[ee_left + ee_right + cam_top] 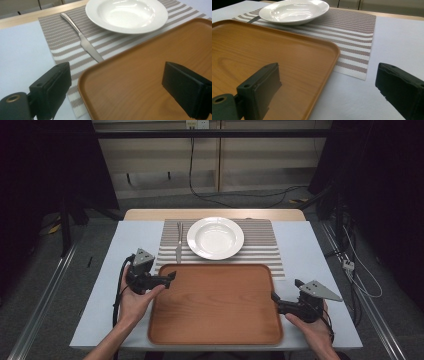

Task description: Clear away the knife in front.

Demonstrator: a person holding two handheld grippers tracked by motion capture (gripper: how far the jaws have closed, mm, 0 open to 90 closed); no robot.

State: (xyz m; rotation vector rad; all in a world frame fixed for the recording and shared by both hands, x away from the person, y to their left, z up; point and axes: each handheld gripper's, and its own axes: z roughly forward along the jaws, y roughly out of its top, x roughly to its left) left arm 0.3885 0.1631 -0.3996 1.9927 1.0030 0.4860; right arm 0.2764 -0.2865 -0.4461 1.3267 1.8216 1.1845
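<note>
Your left gripper [170, 277] sits at the tray's [215, 330] far left corner, jaws spread wide across the rim, one over the wood, one over the placemat [265, 255]. Your right gripper [275, 297] straddles the tray's right edge the same way, jaws wide apart. The tray bed is bare, so you have open passage across the table's [100, 285] near middle. Along the far edge, the white plate [215, 237] blocks the centre of the placemat, and the knife [179, 242] lies just left of it, its tip close to the tray's far rim. Both side strips of table, left and right of the tray, are free.
</note>
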